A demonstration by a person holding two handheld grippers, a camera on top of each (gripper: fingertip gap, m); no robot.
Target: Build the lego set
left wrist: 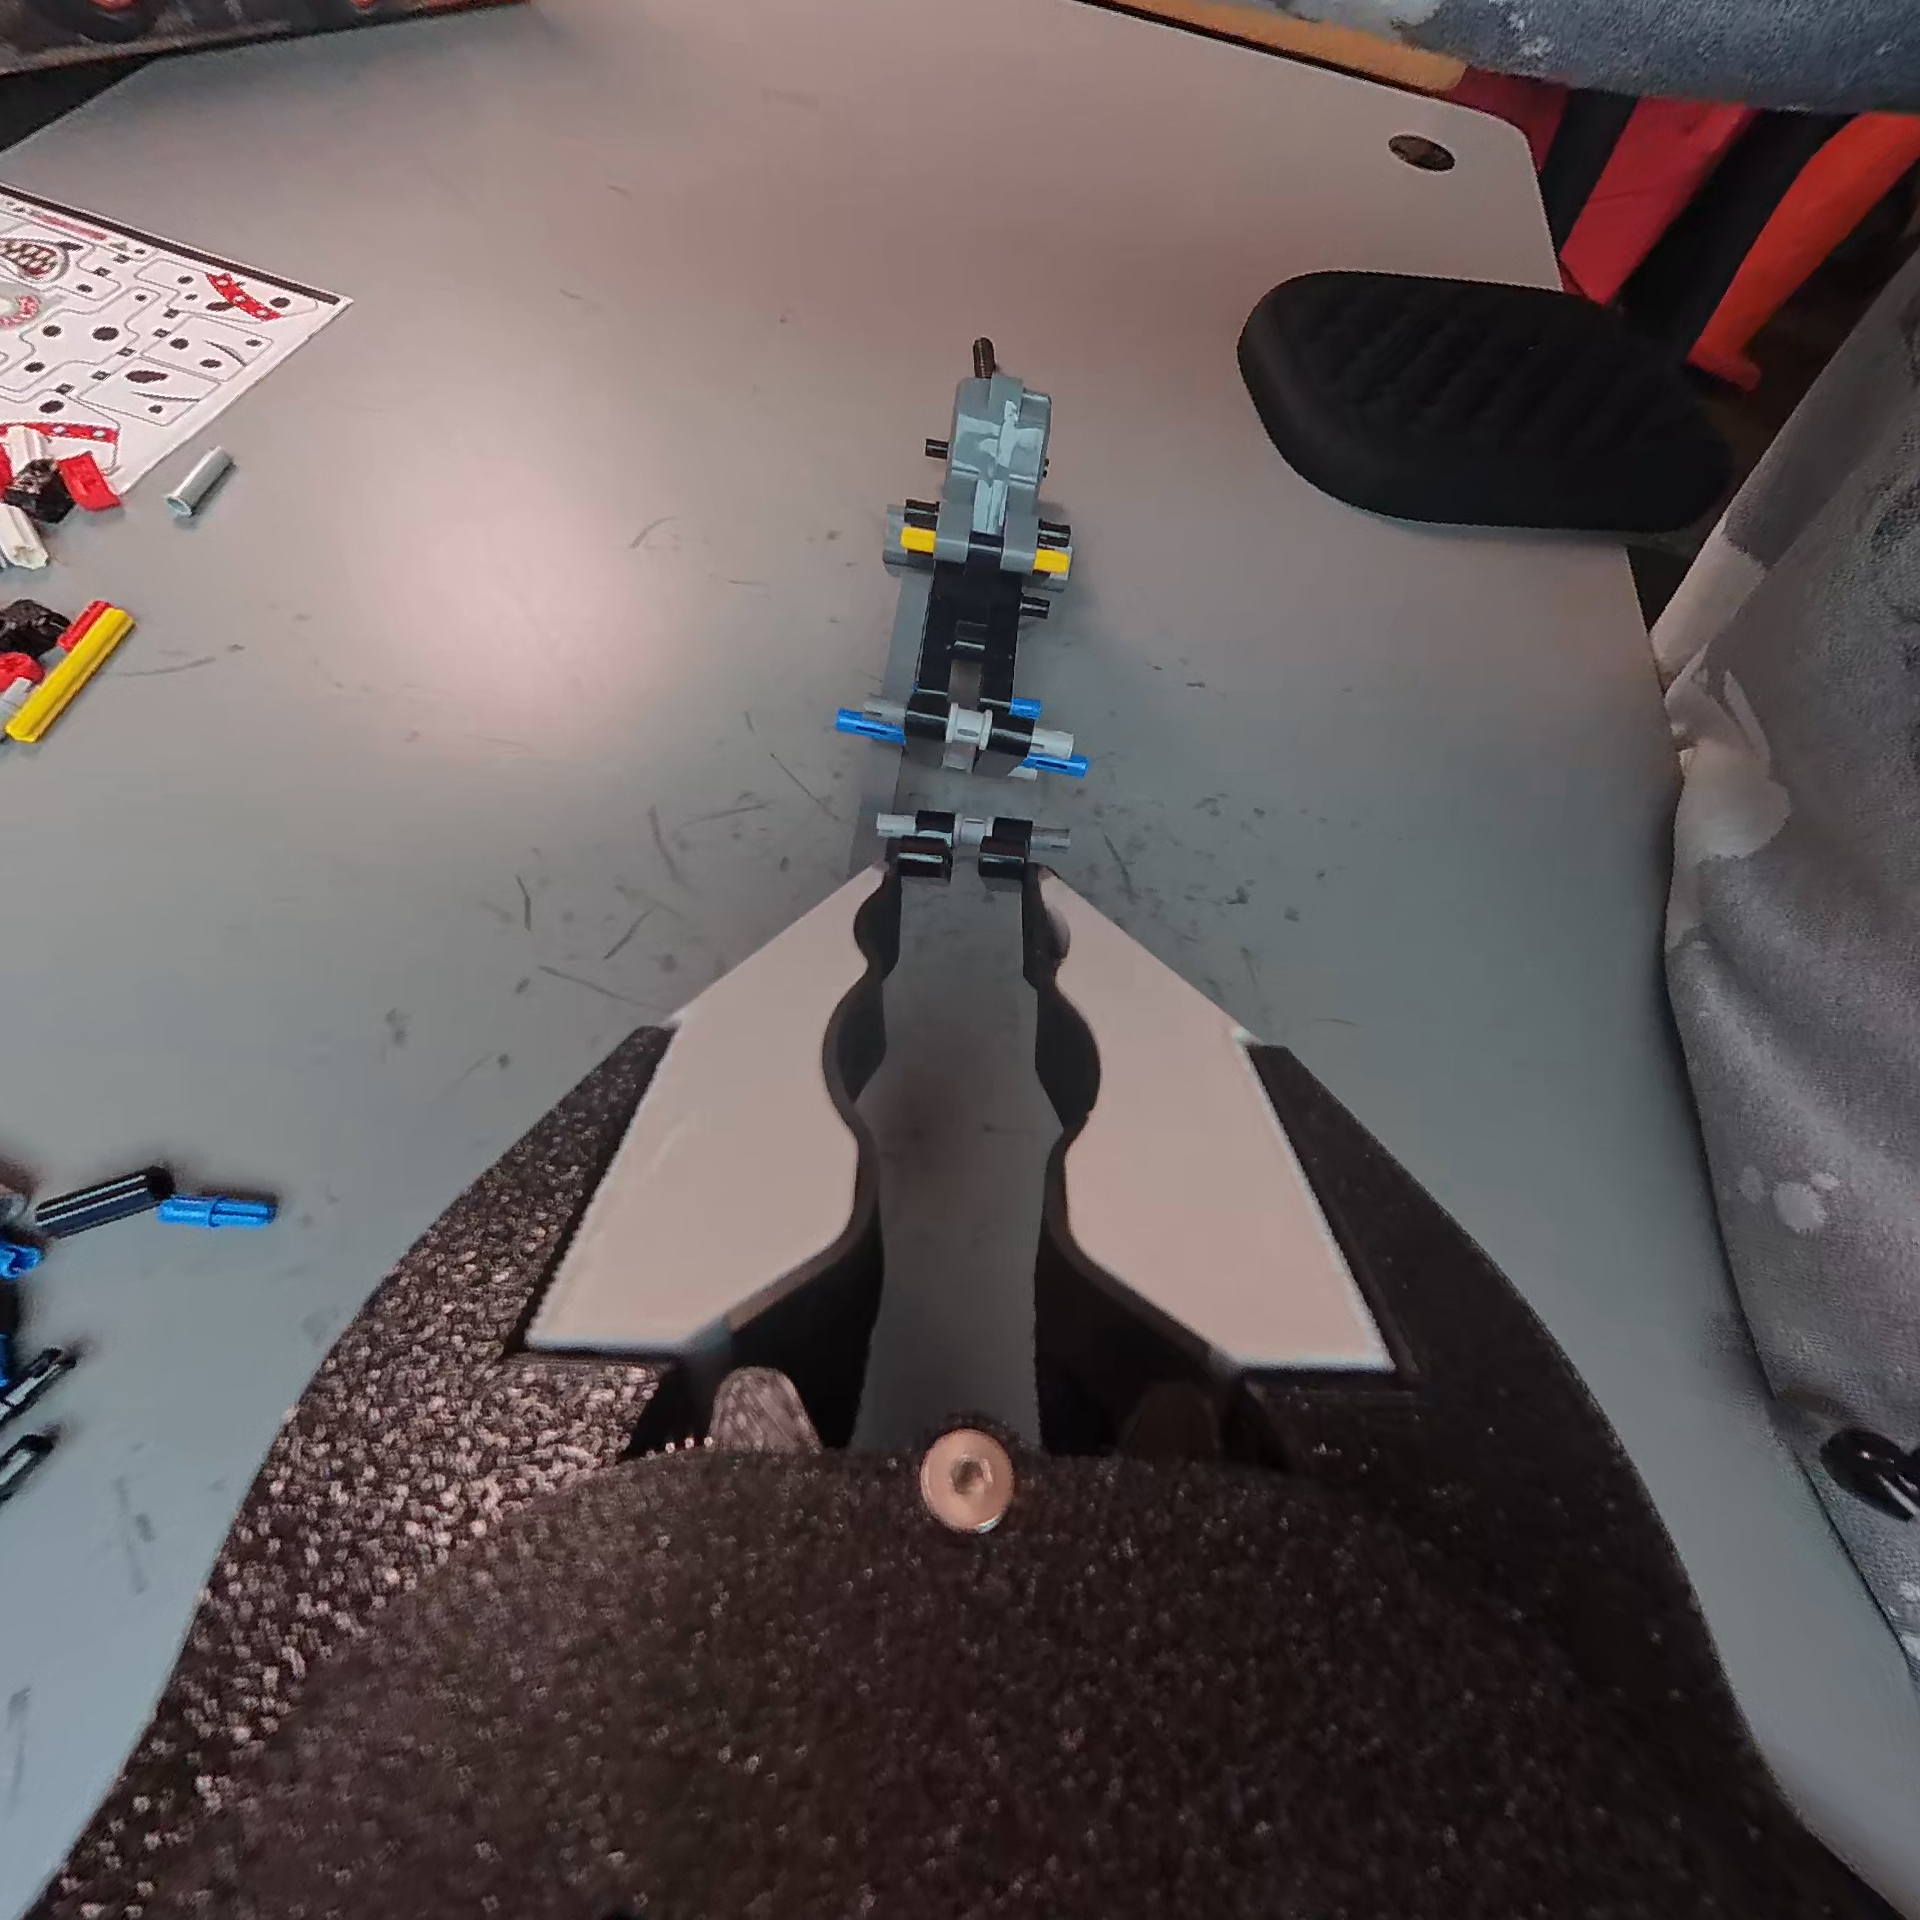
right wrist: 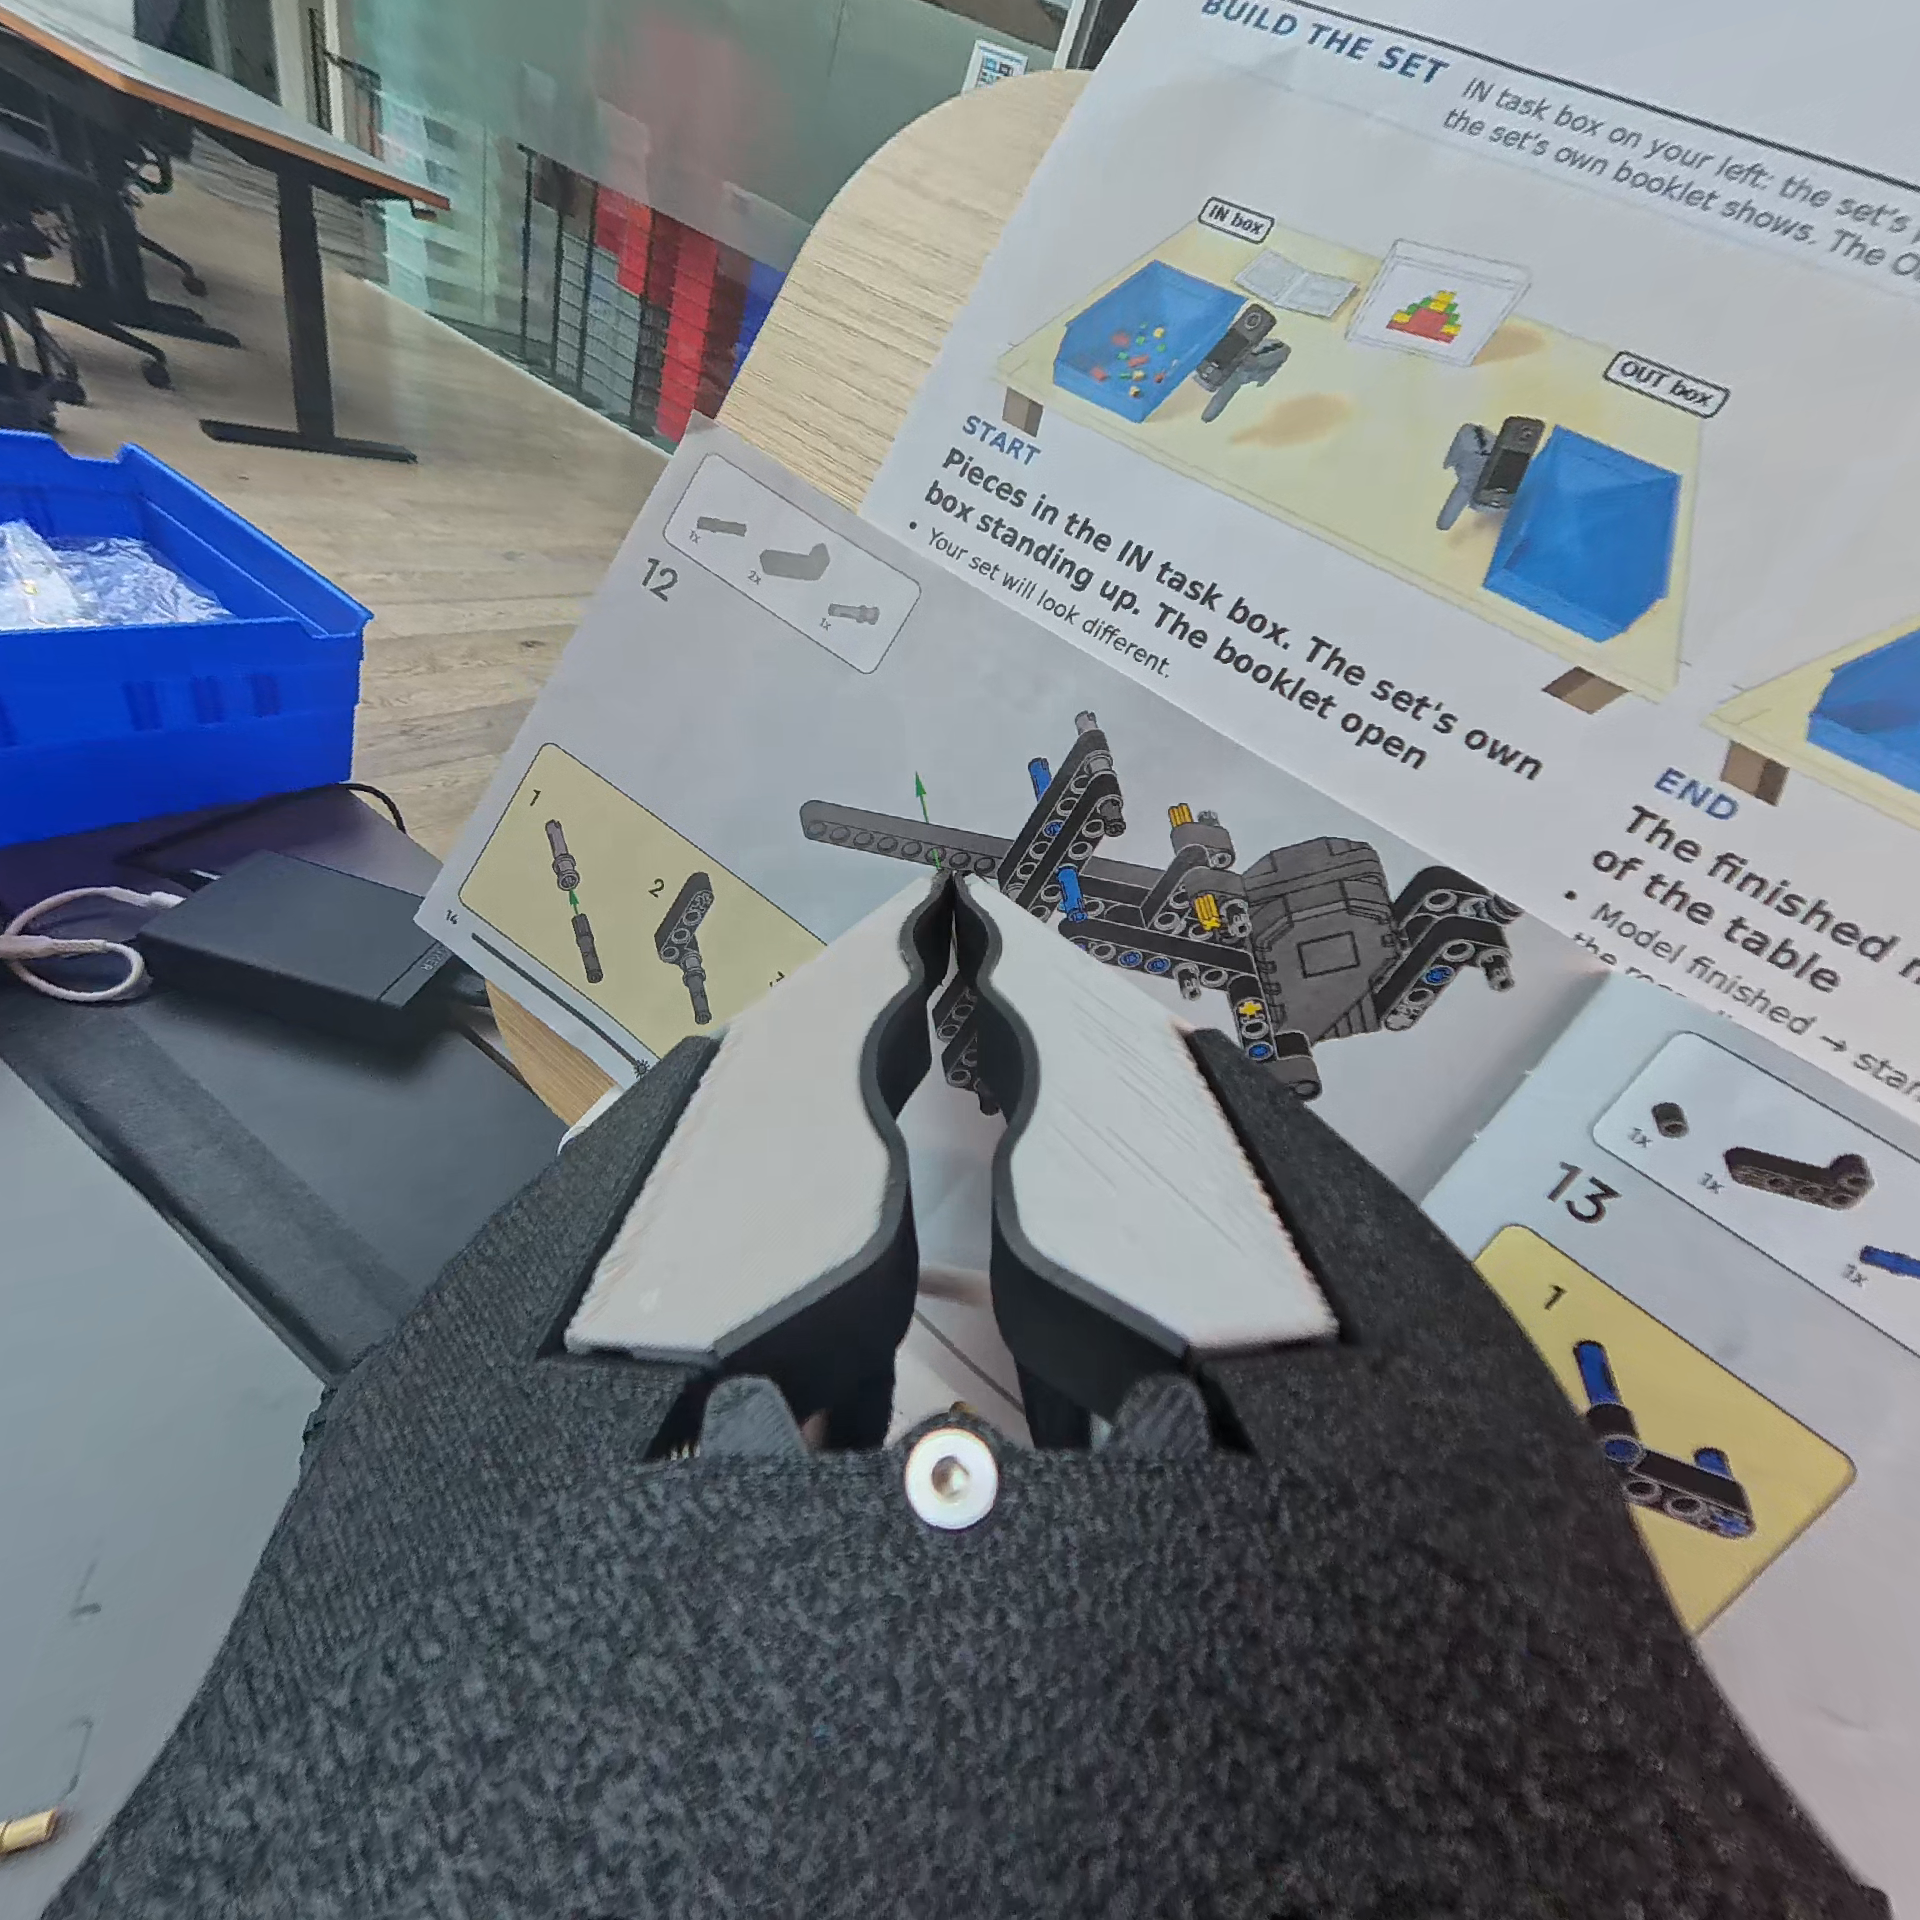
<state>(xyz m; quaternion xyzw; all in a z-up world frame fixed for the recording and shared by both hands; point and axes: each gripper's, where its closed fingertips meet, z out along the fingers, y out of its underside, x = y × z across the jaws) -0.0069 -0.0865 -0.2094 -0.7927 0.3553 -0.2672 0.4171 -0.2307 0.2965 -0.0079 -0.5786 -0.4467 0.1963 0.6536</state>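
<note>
In the left wrist view, a long, narrow lego assembly [left wrist: 982,623] of black, grey, blue and yellow parts points away from me over the grey table [left wrist: 520,831]. My left gripper [left wrist: 966,873] is closed on its near end, with the fingertips pressed against the two black connectors there. In the right wrist view, my right gripper [right wrist: 951,883] is shut with its tips touching and nothing visible between them. It hovers in front of the open building booklet [right wrist: 790,727], over the drawing of the model.
Loose pieces lie at the table's left: a yellow axle [left wrist: 73,675], a blue pin [left wrist: 218,1210], a grey sleeve [left wrist: 197,480] and a sticker sheet [left wrist: 135,332]. A black pad [left wrist: 1475,405] sits far right. A blue bin [right wrist: 156,665], a black box [right wrist: 301,935] and a printed sheet [right wrist: 1455,416] surround the booklet. My hands' fingertips stand some 50 cm from each other. To the yellow axle [left wrist: 73,675]: left tips about 20 cm, right tips about 35 cm.
</note>
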